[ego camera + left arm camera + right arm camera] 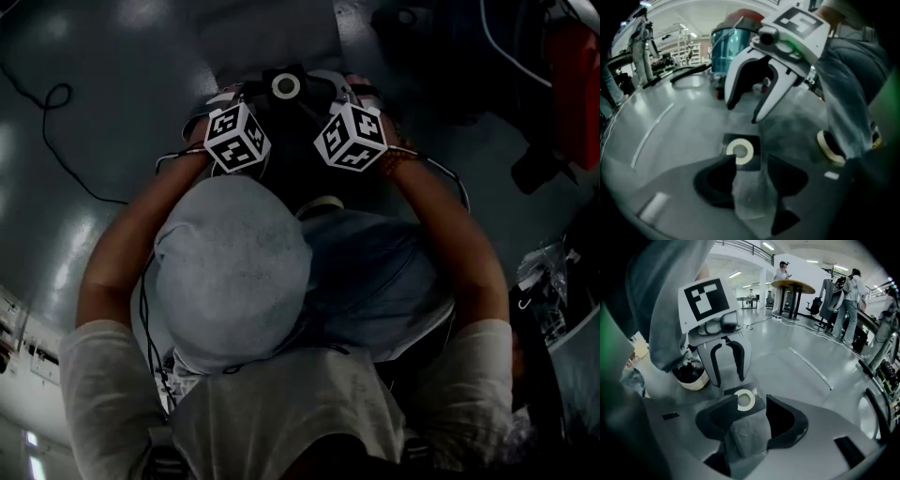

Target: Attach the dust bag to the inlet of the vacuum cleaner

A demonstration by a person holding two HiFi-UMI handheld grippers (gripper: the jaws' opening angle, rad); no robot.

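The dust bag is grey, with a black collar and a white ring [286,86]; it lies on the grey floor in front of the person. In the left gripper view its collar [740,151] sits just beyond my left gripper [751,161], whose jaws stand open with the bag's thin fabric [750,192] between them. My right gripper [752,401] is open too, astride a grey fold of the bag [747,437], with the ring [745,399] right ahead. Both grippers [248,98] [333,94] point steeply down, side by side. The vacuum cleaner [729,44], teal with a red top, stands behind.
A black hose [689,72] runs along the floor left of the vacuum. A round dark thing with a pale rim [691,373] lies beside the bag. Two people stand by a round table [792,287] far off. A black cable [56,122] snakes over the floor.
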